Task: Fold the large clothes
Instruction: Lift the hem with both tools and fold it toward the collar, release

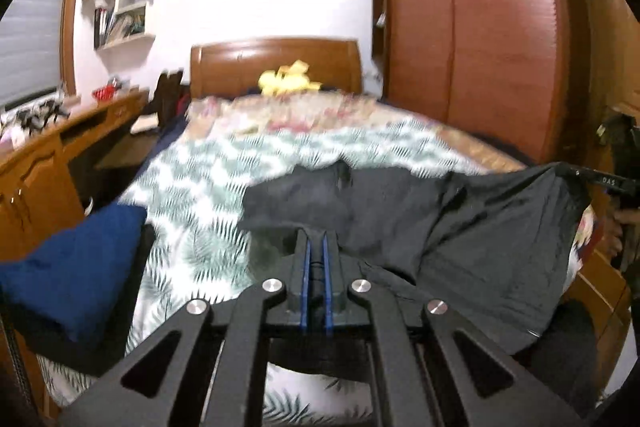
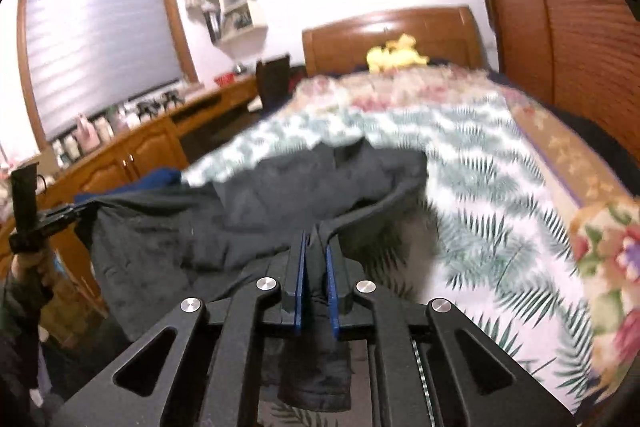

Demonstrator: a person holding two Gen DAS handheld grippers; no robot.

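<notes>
A: We see a bed with a white, green-leaf-print quilt [image 1: 192,211]. Where's the garment?

B: The large dark grey fabric garment [image 1: 460,223] hangs stretched above it. Our left gripper [image 1: 316,239] and right gripper [image 2: 318,235] each pinch 1 edge.

- The left tongs [image 1: 316,239], black with blue pads, are closed on a fold of the large dark grey garment [image 1: 460,227].
- The garment hangs stretched above the bed with leaf-pattern cover [image 1: 192,195].
- The right tongs [image 1: 576,174] hold its far corner at the right edge.
- A dark blue cloth [image 1: 76,263] lies at the left.
</notes>
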